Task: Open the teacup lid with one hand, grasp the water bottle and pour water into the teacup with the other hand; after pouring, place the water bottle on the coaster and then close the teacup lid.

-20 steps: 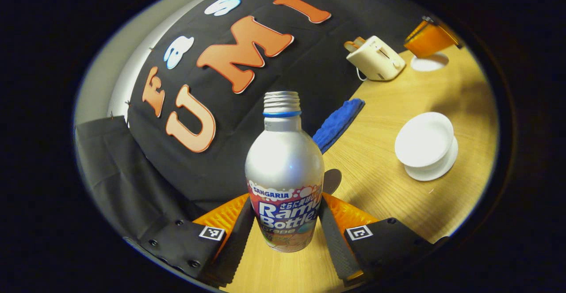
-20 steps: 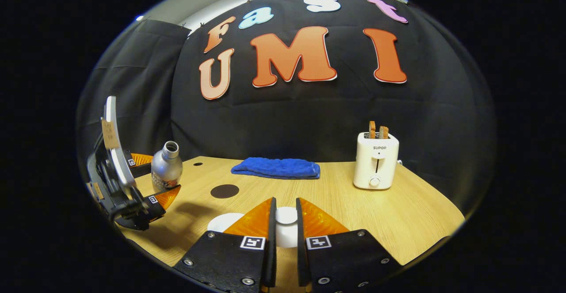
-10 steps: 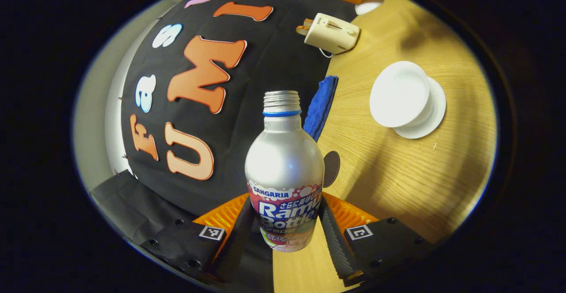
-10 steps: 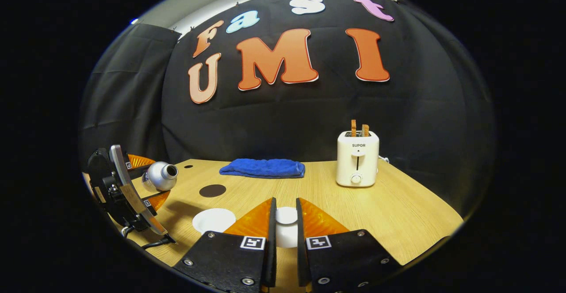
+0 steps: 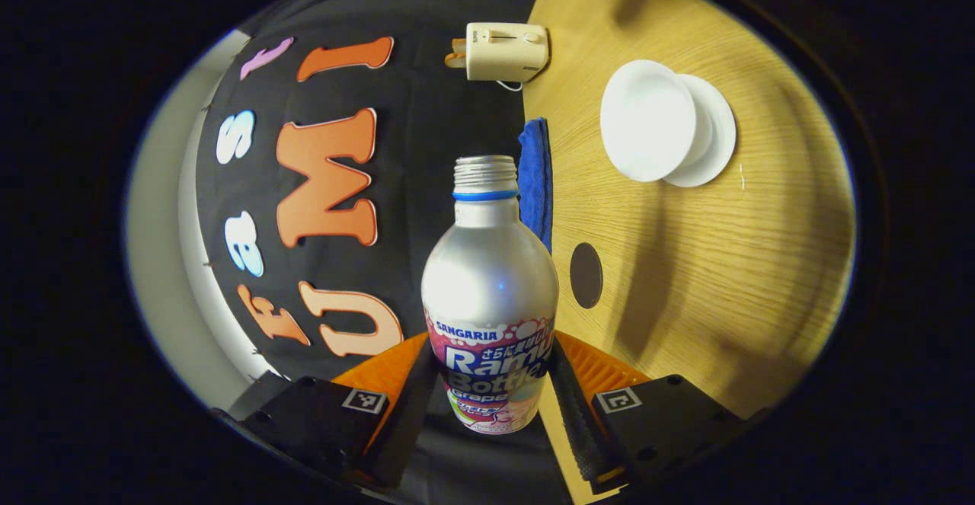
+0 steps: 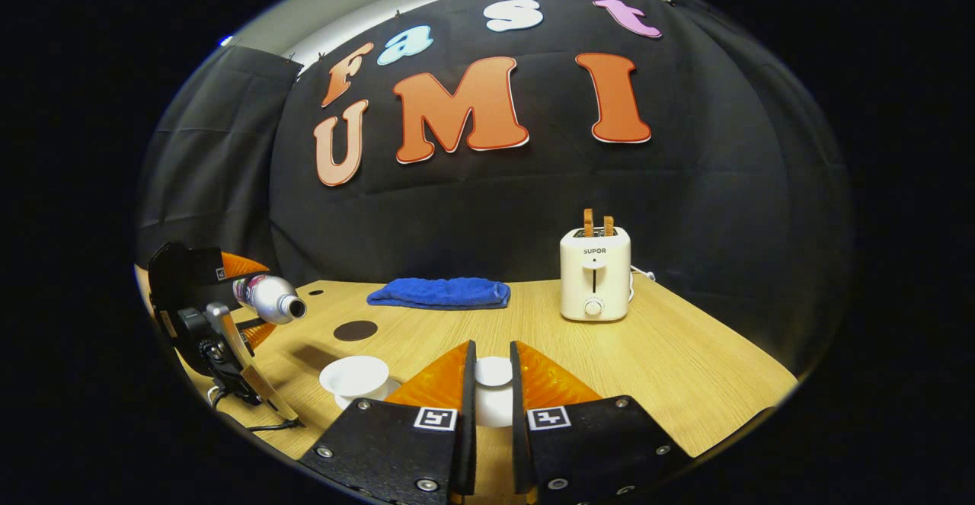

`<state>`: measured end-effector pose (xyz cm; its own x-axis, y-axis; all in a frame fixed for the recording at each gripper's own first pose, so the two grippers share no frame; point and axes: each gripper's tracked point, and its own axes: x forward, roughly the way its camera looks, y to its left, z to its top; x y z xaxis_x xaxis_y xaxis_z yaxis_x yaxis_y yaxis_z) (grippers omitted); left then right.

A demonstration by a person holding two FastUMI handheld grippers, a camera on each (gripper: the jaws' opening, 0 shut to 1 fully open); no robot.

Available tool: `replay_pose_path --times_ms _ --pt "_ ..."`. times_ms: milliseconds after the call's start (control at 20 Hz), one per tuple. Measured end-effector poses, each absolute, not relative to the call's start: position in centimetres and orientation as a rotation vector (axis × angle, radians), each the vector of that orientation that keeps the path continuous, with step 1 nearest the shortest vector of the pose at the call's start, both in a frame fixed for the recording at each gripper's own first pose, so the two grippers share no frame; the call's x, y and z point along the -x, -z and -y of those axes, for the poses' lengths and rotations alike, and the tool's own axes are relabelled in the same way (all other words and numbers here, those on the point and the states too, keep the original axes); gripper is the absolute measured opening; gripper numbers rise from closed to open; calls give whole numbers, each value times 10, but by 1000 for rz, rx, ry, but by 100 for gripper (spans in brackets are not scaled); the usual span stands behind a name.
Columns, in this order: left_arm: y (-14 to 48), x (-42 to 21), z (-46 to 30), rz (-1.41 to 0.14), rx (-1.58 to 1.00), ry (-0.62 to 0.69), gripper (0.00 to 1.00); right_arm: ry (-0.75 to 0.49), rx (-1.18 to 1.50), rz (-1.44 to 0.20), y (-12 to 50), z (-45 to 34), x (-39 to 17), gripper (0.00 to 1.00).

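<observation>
While the left hand-held gripper (image 5: 491,402) is clamped on the Ramune bottle (image 5: 490,299), left gripper view puts the open white teacup (image 5: 647,120) at 2 o'clock, mouth aimed at 12. Right gripper view: bottle (image 6: 268,299) lies sideways, above-left of the cup (image 6: 354,375); right hand-held gripper (image 6: 488,398) pinches the teacup lid (image 6: 493,383).

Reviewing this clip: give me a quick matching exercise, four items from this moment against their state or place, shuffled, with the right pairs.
Items:
1. bottle
2. lid
3. teacup
4. toaster

States:
A. open, standing on the table
B. tipped on its side in the left gripper
C. two slices sticking up
D. pinched in the right gripper

Pairs: 1-B, 2-D, 3-A, 4-C
</observation>
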<state>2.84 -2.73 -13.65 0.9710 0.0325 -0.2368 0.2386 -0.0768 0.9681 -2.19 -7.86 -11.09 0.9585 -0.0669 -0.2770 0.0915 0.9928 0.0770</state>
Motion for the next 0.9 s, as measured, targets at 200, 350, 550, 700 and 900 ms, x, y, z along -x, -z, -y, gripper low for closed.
replay_pose_path --times_ms 200,350,550,700,900 --pt "135 -35 36 -205 -1728 218 89 86 -84 -269 109 85 27 19" --pt "132 -38 42 -191 -1797 244 84 88 -88 -260 106 88 29 19" --pt "131 -41 46 -178 -1880 269 84 89 -79 -259 105 90 32 19" --pt "127 -42 48 -166 -1923 277 84 87 -66 -256 105 91 34 19" --pt "125 -45 49 -159 -1958 290 81 81 -55 -254 103 90 35 19"
